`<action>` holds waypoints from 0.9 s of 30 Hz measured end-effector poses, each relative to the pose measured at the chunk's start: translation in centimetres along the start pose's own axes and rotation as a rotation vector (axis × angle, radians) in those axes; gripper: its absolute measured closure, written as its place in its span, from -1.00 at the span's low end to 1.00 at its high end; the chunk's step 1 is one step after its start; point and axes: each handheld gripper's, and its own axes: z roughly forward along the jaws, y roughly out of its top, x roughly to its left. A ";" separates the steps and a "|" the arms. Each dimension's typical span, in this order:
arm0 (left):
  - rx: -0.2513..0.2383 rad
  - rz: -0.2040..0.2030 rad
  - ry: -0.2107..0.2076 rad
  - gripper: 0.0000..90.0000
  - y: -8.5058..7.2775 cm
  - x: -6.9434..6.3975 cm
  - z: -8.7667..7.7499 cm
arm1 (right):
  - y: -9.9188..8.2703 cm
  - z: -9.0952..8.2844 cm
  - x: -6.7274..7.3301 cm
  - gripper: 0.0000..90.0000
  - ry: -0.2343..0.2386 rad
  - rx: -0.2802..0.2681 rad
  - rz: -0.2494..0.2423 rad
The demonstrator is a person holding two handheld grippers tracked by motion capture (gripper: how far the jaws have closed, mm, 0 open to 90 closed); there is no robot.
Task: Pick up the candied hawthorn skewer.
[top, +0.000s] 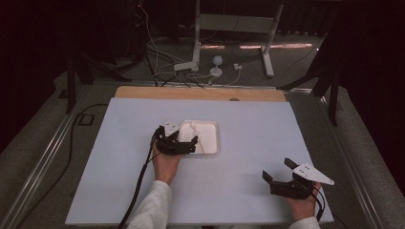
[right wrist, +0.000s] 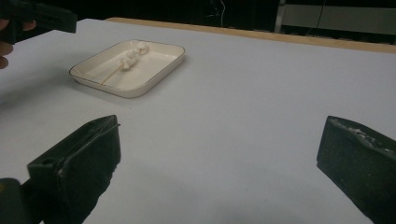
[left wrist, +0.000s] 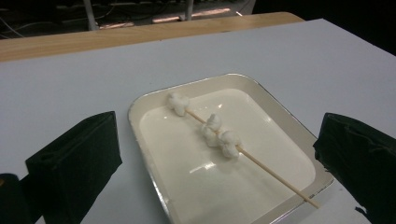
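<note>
The left gripper (top: 184, 138), jaws spread wide, hovers at the near edge of the white tray (left wrist: 154, 172), where the skewer (left wrist: 261, 163) lies diagonally. Best to close squarely across its bare stick. The right gripper (top: 279, 170) idles, spread, well apart.

Counted 1 white tray (left wrist: 154, 161) w/ a silver rim, 1 wooden skewer (left wrist: 275, 175) lying in it, and 3 white marshmallow pieces (left wrist: 216, 131) threaded on that skewer. There were 2 grippers: left gripper (top: 183, 133) at the tray, right gripper (top: 279, 170) apart on 1 light table sheet (top: 253, 124)
</note>
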 end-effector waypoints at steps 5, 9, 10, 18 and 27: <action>0.012 -0.003 -0.005 -0.98 -0.1 -0.5 0.7 | 0.0 0.0 -0.1 -1.00 0.000 0.001 0.000; 0.020 -0.002 -0.006 -0.98 -0.2 -0.8 1.2 | 0.0 0.0 -0.1 -1.00 0.001 0.002 0.000; 0.022 0.000 -0.006 -0.98 -0.2 -0.9 1.2 | 0.0 0.0 -0.1 -1.00 0.000 0.002 0.000; 0.043 -0.004 -0.001 -0.98 -0.4 -1.4 2.2 | 0.0 0.0 0.0 -1.00 0.002 0.005 -0.001; 0.103 -0.023 0.010 -0.97 -1.0 -1.9 3.5 | -0.1 0.1 -0.1 -1.00 0.002 0.009 0.000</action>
